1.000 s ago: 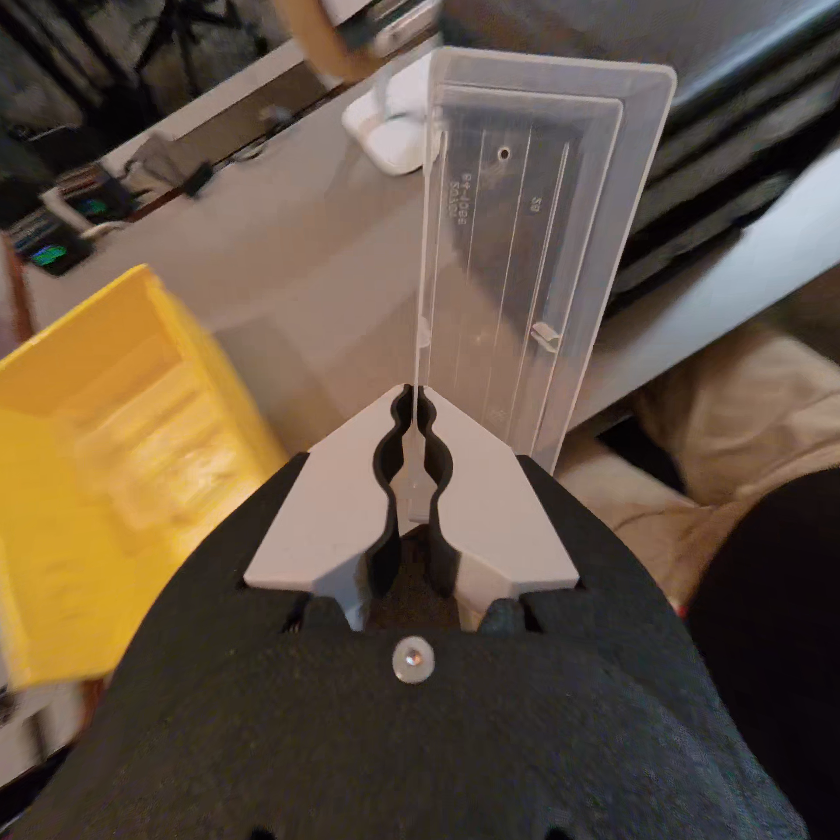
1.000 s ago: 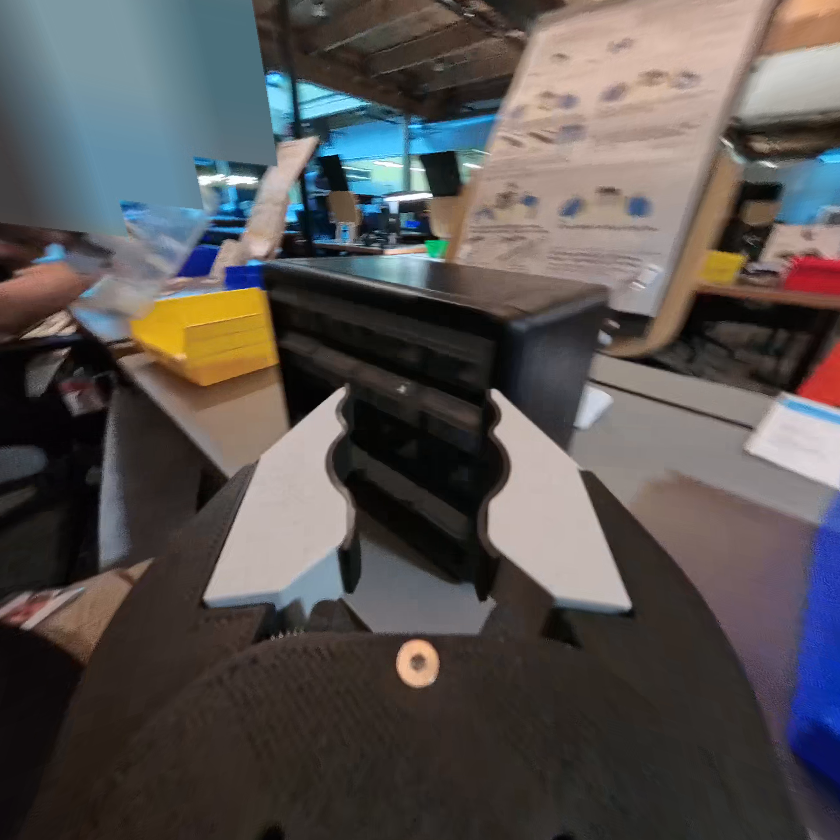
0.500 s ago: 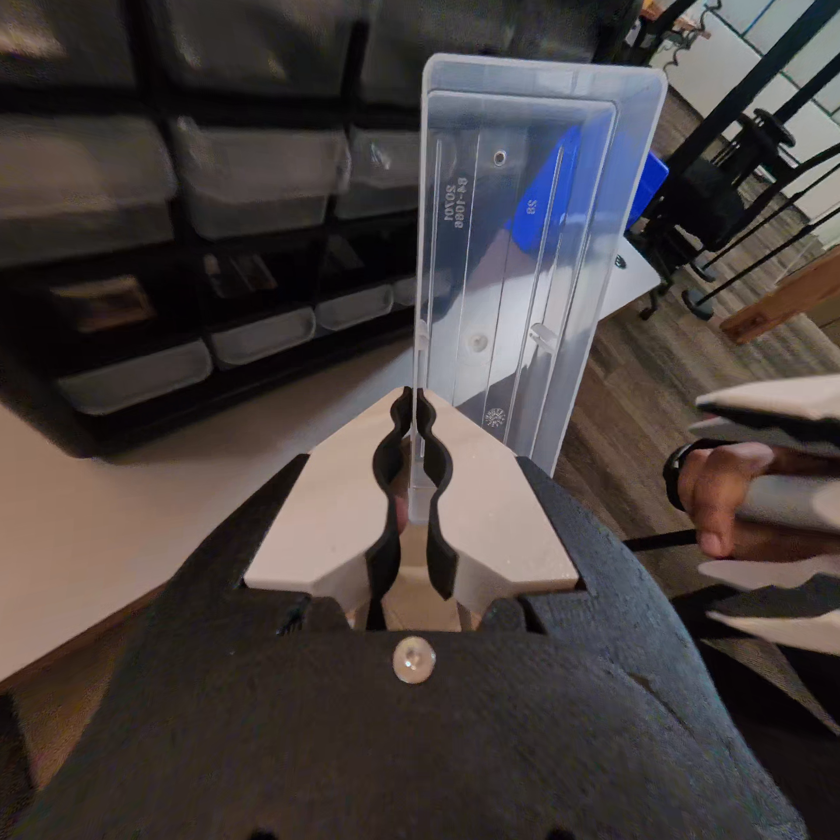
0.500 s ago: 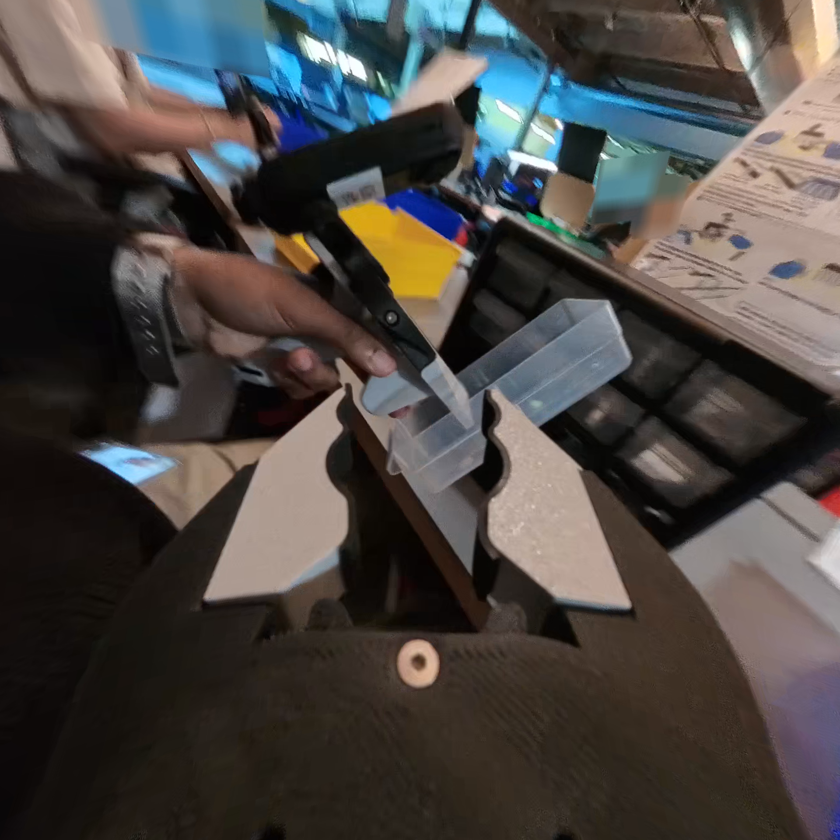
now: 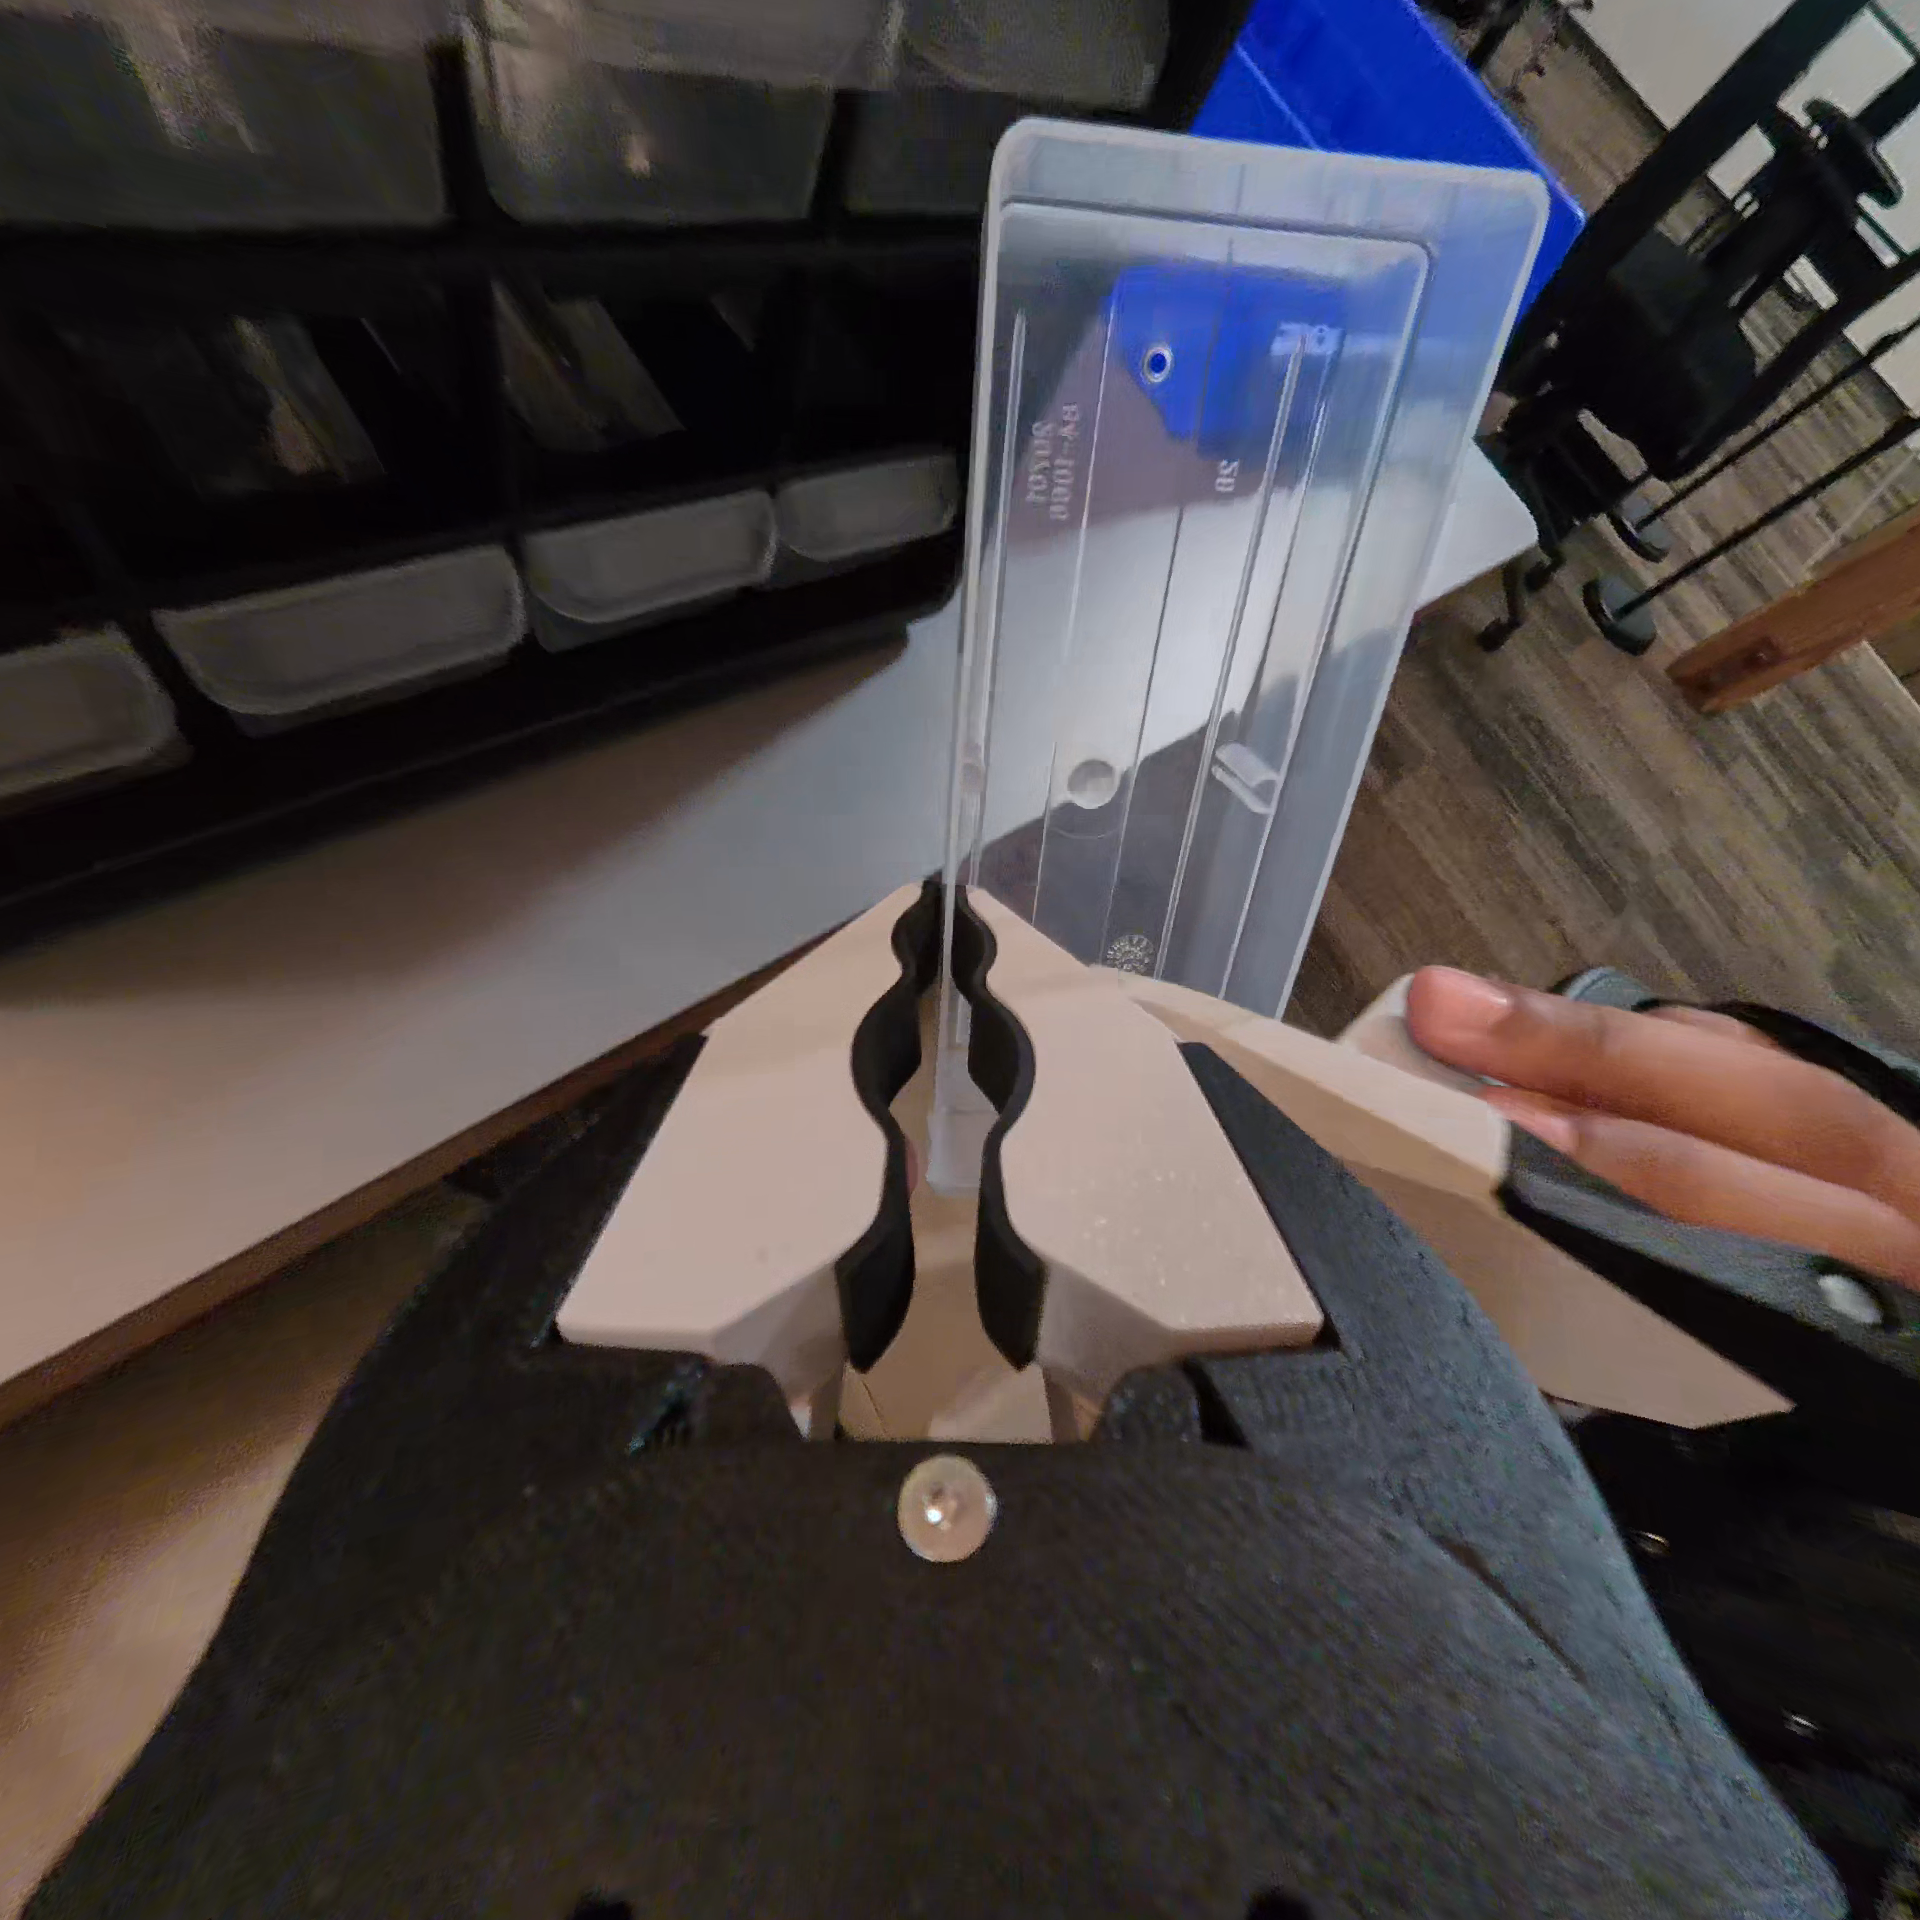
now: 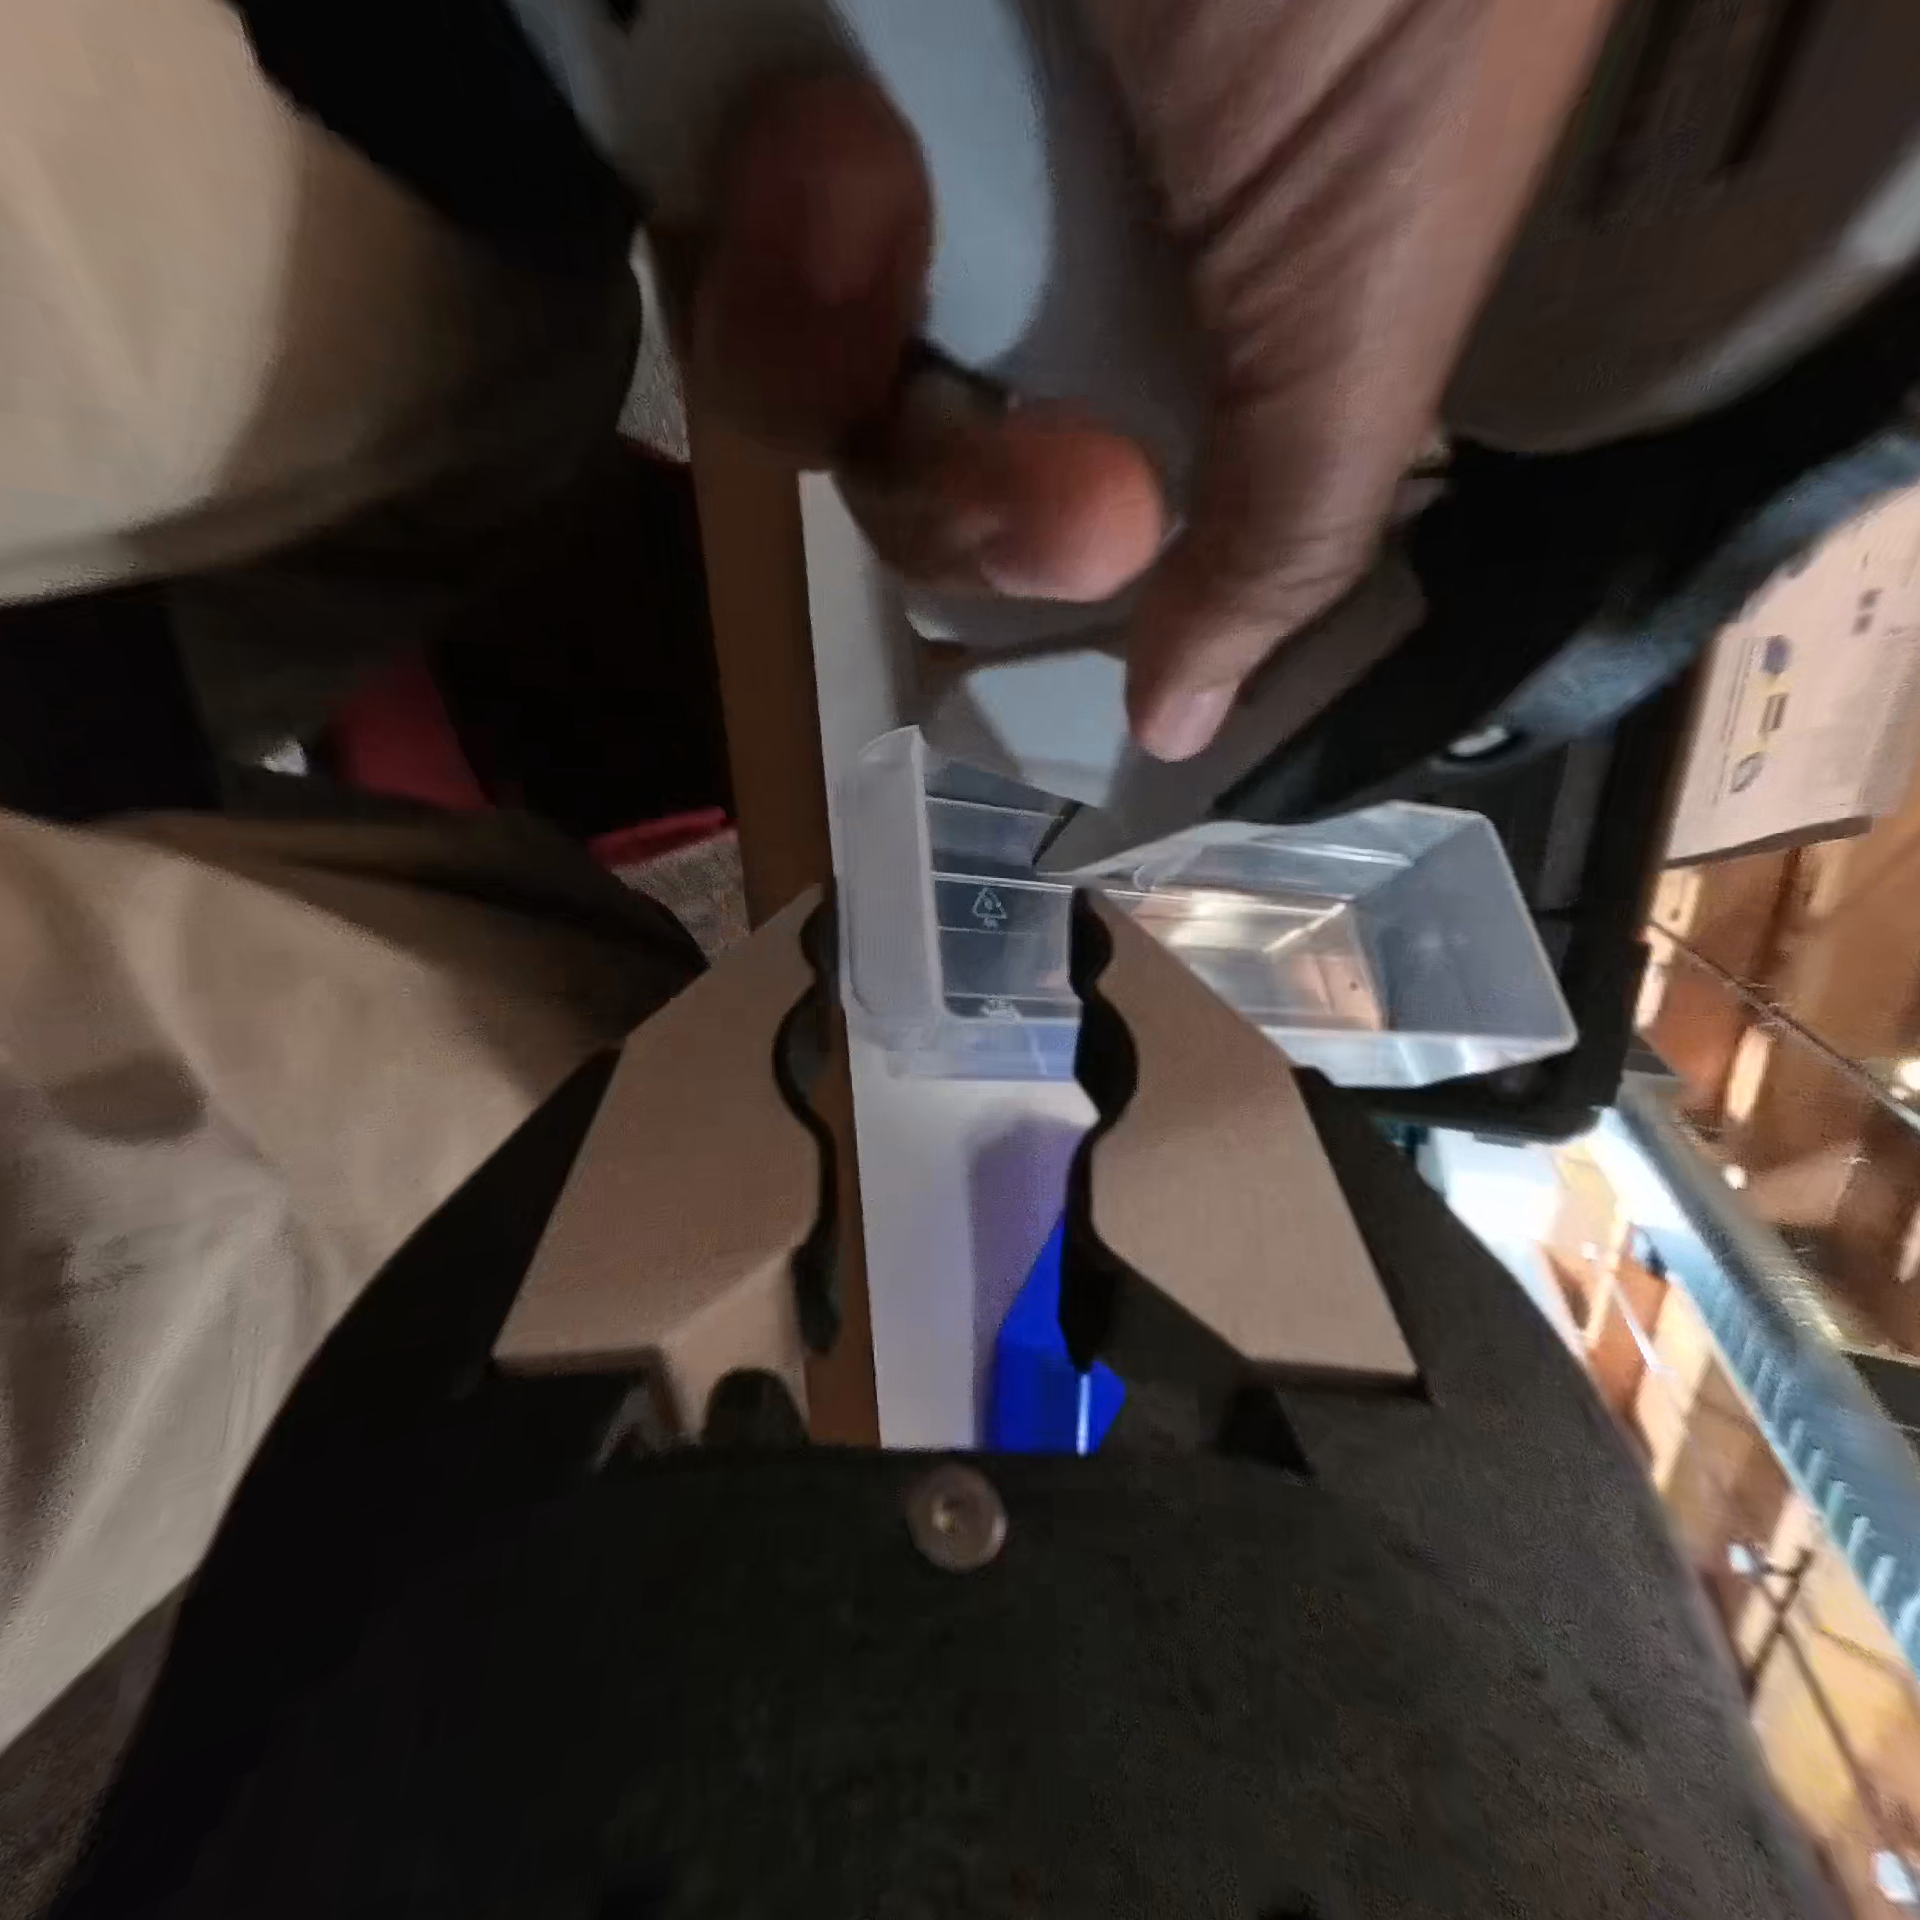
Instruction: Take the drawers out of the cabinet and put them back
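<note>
At far left in the left wrist view, the black cabinet point(image 5: 436, 436) is standing on the pale surface point(image 5: 312, 997), with frosted drawers seated in its upper and bottom rows point(image 5: 343, 644) and dark open slots in the row between them. Moving right, your left hand-held gripper point(image 5: 948, 914) is pinching one thin side wall of the clear drawer point(image 5: 1226, 582), its jaws nearly closed with only that wall between the black pads. You are holding the drawer off the surface, extending straight away from the camera, in front of the cabinet's right end and over the surface edge. A blue bin point(image 5: 1382, 114) is showing behind and through it. At lower right, your right hand-held gripper point(image 5: 1340, 1081) is sitting just beside the left one, with your hand point(image 5: 1662, 1112) resting along it; whether its tip is touching the drawer cannot be told from this view. In the right wrist view, beige trousers point(image 6: 260, 1039) are filling the left side. In the centre, the right hand-held gripper point(image 6: 951, 914) is standing open, its fingers apart at either side of the drawer's point(image 6: 1299, 935) handle end; whether either finger is touching it cannot be told. Above, your left hand point(image 6: 1195, 364) is gripping the other tool, whose tip is on the drawer wall. A blue bin point(image 6: 1039, 1361) is showing low between the open fingers.
</note>
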The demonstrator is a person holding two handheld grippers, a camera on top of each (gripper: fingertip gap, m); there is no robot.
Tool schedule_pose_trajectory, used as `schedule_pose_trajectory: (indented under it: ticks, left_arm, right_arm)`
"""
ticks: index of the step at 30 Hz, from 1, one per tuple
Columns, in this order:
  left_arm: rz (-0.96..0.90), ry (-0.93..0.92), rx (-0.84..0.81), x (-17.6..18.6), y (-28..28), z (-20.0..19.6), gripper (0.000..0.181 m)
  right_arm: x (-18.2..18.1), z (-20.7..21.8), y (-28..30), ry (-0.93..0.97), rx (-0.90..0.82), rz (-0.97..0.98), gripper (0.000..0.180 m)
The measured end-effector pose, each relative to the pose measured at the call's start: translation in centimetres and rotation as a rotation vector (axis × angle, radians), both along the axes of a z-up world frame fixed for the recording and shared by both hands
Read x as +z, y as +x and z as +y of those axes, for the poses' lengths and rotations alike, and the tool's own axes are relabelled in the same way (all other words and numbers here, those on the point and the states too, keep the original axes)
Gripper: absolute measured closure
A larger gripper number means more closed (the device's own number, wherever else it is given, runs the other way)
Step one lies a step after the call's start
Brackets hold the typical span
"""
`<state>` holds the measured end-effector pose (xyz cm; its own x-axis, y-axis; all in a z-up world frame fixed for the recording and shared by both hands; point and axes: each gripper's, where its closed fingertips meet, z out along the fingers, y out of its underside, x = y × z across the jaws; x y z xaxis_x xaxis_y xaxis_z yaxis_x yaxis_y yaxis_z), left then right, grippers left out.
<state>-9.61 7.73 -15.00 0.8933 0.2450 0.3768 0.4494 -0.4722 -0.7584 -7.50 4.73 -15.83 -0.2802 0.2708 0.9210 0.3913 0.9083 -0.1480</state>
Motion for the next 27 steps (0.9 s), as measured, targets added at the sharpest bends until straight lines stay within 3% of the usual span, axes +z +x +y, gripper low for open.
schedule_pose_trajectory:
  ticks: [1, 4, 12, 20, 22, 24, 27]
  left_arm:
    - [0.000, -0.009, -0.001, -0.2, 0.2, -0.1, 0.181]
    - [0.017, -0.016, 0.003, -0.3, -0.1, -0.8, 0.181]
    - [-0.096, 0.079, -0.150, 0.6, 0.6, -1.9, 0.164]
    - [0.124, 0.178, -0.217, 2.1, -2.2, -3.8, 0.081]
    - [0.165, 0.216, -0.266, 2.5, -2.0, -4.8, 0.081]
    - [0.203, 0.277, -0.250, 3.3, -2.6, -5.9, 0.095]
    - [0.138, 0.331, -0.248, 4.4, -3.2, -7.3, 0.094]
  right_arm:
    - [-0.4, 0.0, 0.1, 0.029, 0.000, -0.017, 0.144]
    - [-0.7, -0.9, 0.2, -0.004, 0.018, -0.048, 0.163]
    - [0.5, -2.0, 0.5, -0.201, 0.071, -0.021, 0.163]
    - [1.8, -2.5, 0.4, -0.270, 0.165, 0.043, 0.163]
    - [1.2, -2.7, 0.2, -0.272, 0.175, 0.027, 0.165]
    - [0.5, -1.9, -0.1, -0.245, 0.148, 0.019, 0.166]
    - [0.2, -1.6, -0.2, -0.277, 0.155, 0.010, 0.166]
